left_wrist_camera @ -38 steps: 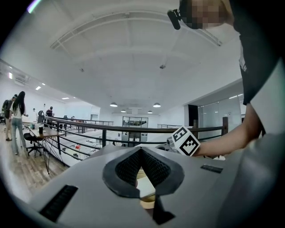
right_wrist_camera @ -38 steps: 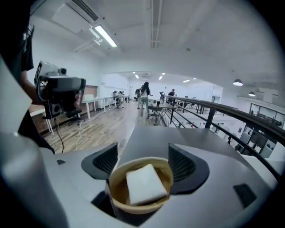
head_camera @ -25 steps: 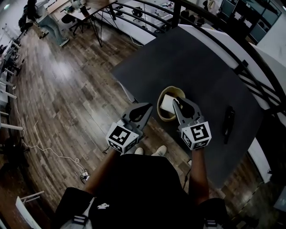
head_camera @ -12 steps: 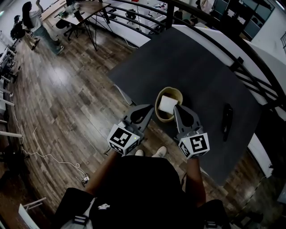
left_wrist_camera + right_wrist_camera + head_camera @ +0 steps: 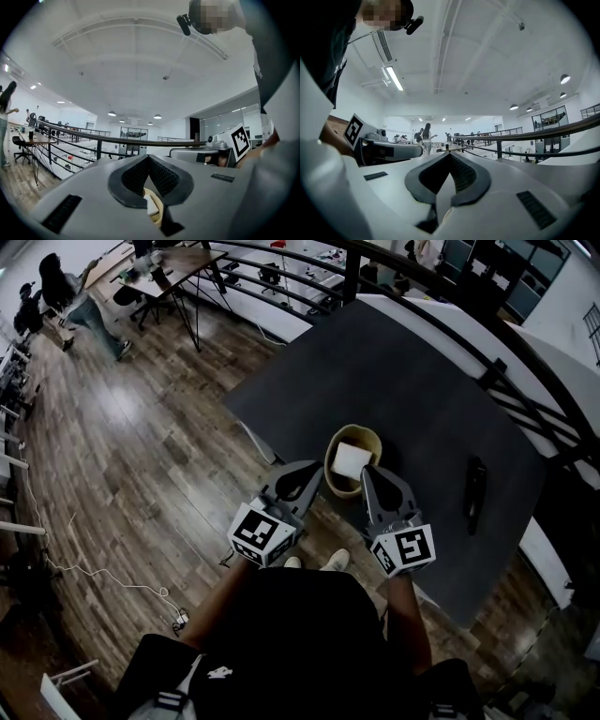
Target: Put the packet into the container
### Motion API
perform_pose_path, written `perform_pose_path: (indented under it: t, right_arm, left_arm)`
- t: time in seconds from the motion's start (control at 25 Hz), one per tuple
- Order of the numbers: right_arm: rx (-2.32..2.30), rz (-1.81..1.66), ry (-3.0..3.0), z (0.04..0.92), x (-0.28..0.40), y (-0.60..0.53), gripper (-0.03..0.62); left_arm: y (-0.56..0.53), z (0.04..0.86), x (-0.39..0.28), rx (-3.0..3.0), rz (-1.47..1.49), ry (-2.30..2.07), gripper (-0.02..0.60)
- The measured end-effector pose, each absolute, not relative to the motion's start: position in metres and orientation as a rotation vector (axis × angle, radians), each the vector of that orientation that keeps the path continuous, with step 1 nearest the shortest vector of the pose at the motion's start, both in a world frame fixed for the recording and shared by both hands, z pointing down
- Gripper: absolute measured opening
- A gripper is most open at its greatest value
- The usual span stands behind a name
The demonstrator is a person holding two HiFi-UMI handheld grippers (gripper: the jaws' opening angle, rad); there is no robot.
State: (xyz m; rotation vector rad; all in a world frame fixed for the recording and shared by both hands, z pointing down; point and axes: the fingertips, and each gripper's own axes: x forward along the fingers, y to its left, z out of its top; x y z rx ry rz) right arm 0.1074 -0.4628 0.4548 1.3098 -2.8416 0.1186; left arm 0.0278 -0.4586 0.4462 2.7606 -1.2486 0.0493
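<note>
The flat white packet (image 5: 352, 459) lies inside the round tan container (image 5: 362, 430) on the dark grey table (image 5: 422, 399), so the task looks finished. The left gripper (image 5: 312, 466) and right gripper (image 5: 367, 471) stand just beside the container, one on each side. Both have their jaws closed together on nothing, probably because no grasp is needed now.

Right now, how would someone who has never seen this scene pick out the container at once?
Find the large dark grey table in the head view. Near its lower-left edge sits a round tan container with a white square packet lying inside. Its only tabletop neighbour is a slim black object off to the right, so the pale round rim stands out.
</note>
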Motion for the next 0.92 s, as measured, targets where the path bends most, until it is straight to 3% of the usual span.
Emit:
perform_pose_path:
  t: [0.92]
  right_arm:
    - [1.279, 0.142, -2.834, 0.4562, 0.1121, -0.4676, 0.003]
  left_arm:
    - [-0.4646, 0.4464, 0.0292, 2.743, 0.034, -1.246, 0.005]
